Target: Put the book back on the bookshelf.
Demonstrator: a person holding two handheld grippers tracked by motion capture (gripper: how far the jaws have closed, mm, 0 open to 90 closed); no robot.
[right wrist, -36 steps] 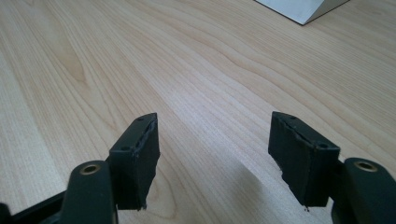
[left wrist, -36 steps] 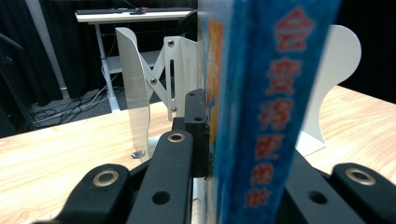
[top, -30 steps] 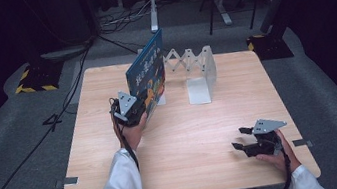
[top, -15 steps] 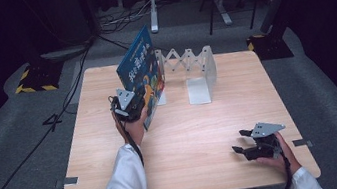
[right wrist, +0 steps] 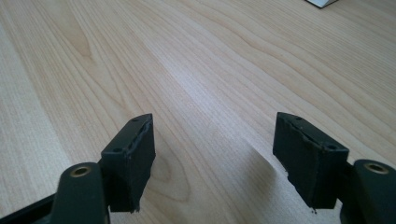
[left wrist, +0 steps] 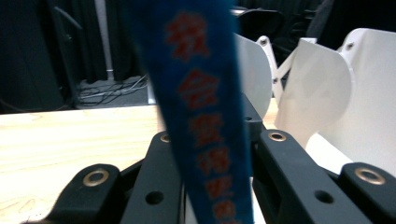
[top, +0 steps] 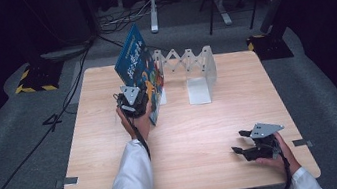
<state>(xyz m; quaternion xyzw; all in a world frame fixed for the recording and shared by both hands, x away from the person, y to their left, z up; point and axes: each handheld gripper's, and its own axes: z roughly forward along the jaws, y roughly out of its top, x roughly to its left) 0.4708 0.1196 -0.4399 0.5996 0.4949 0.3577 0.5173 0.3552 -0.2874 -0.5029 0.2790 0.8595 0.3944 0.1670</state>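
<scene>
High view: left gripper (top: 138, 100) jaws clamp the upright blue book (top: 139, 71), spine toward the person; right gripper (top: 245, 149) jaws apart.

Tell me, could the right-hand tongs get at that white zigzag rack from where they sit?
Probably yes. The right tongs stand open with nothing between them, and bare wooden table lies between them and the white accordion-fold rack; the blue book sits further left.

The left gripper (left wrist: 205, 186) grips a blue book (left wrist: 198, 93) by its spine, one black jaw on each side. The spine rises between the jaws, tilted slightly, and carries blurred red characters. To the right, just behind the book, stands a white folding rack (left wrist: 327, 93) with rounded panels. A light wooden table (left wrist: 70, 140) lies to the left.
</scene>
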